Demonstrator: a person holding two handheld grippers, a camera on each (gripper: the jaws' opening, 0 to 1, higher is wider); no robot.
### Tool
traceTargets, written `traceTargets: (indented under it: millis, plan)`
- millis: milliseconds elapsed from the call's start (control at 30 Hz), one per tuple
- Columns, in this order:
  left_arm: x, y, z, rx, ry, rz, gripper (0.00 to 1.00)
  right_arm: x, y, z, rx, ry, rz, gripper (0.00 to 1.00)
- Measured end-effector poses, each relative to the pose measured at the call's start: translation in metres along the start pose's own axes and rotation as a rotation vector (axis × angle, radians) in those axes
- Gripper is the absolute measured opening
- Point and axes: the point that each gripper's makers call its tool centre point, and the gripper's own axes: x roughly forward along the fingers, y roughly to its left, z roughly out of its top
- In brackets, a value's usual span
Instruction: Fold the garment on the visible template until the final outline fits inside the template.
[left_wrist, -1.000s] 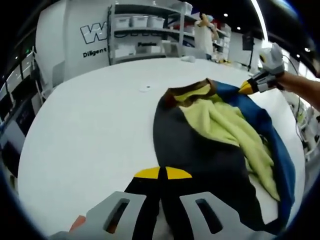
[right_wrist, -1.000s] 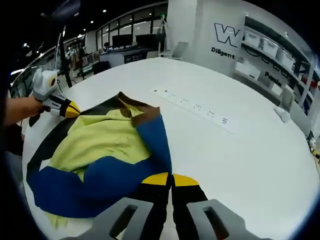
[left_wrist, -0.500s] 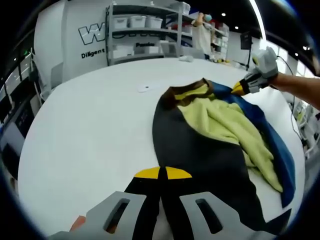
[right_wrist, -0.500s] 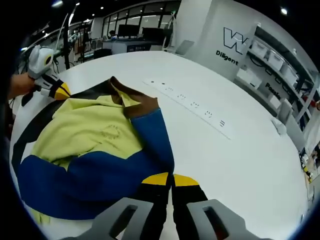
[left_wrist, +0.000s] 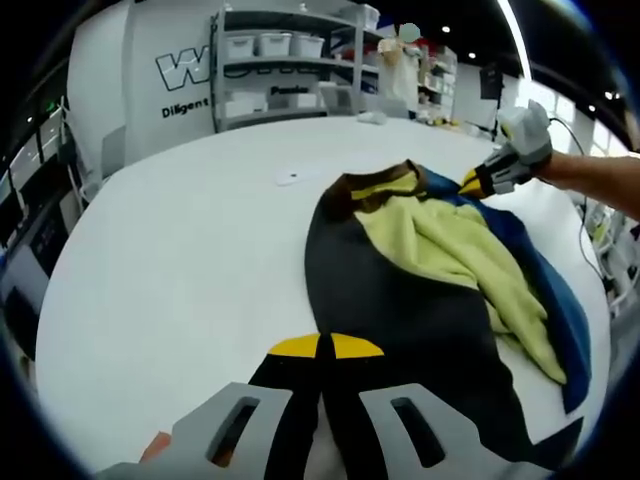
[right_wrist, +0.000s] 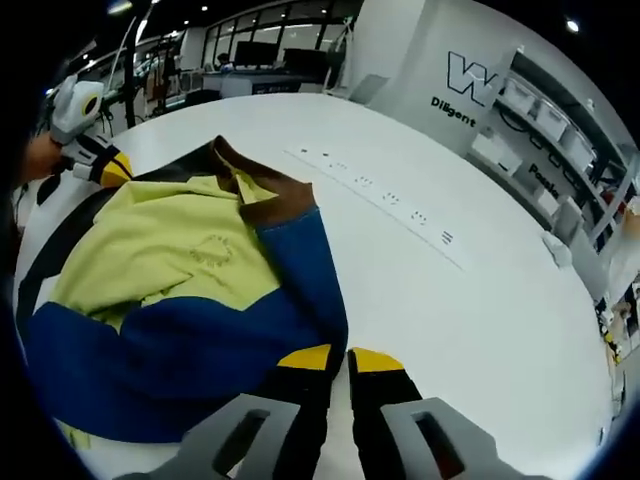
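A black, yellow & blue garment (left_wrist: 420, 290) lies spread on a round white table (left_wrist: 180, 270), brown collar toward the far side. The left tool (left_wrist: 320, 350) is pinched on the garment's black near edge, jaws together w/ cloth between; the right tool (right_wrist: 340, 358) sits at the blue edge, jaws almost closed, a thin gap showing, can't tell if it holds cloth. Shelves w/ bins (left_wrist: 290, 60) stand behind the table
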Motion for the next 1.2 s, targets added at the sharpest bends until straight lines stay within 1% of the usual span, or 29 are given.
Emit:
traceTargets:
  millis: [100,200,333,433,500,600,933,1200]
  plan:
    - [-0.001,-0.001,0.0,-0.017,-0.004,0.003,0.0,-0.002,-0.001,0.001,0.015,-0.007,-0.002,0.08]
    - [-0.001,-0.003,0.0,-0.034,-0.01,0.0,0.01,-0.007,0.0,0.006,0.029,-0.028,-0.004,0.08]
    - [-0.001,-0.006,0.003,-0.057,-0.02,-0.005,0.04,-0.012,0.002,0.007,0.024,-0.037,-0.002,0.09]
    - [-0.003,-0.005,0.004,-0.062,-0.017,0.008,0.1,-0.018,0.003,0.01,0.026,-0.055,-0.003,0.09]
    - [-0.006,-0.006,0.004,-0.072,-0.02,0.006,0.11,-0.024,0.004,0.013,0.027,-0.07,-0.006,0.08]
    - [-0.01,-0.008,0.004,-0.073,-0.018,0.007,0.13,-0.028,0.005,0.016,0.032,-0.081,-0.004,0.08]
    - [-0.023,-0.015,0.009,-0.066,-0.035,-0.001,0.15,-0.043,0.02,0.018,0.026,-0.103,0.009,0.08]
    - [-0.039,-0.026,0.003,-0.061,-0.039,-0.01,0.15,-0.059,0.039,0.014,0.023,-0.12,0.022,0.08]
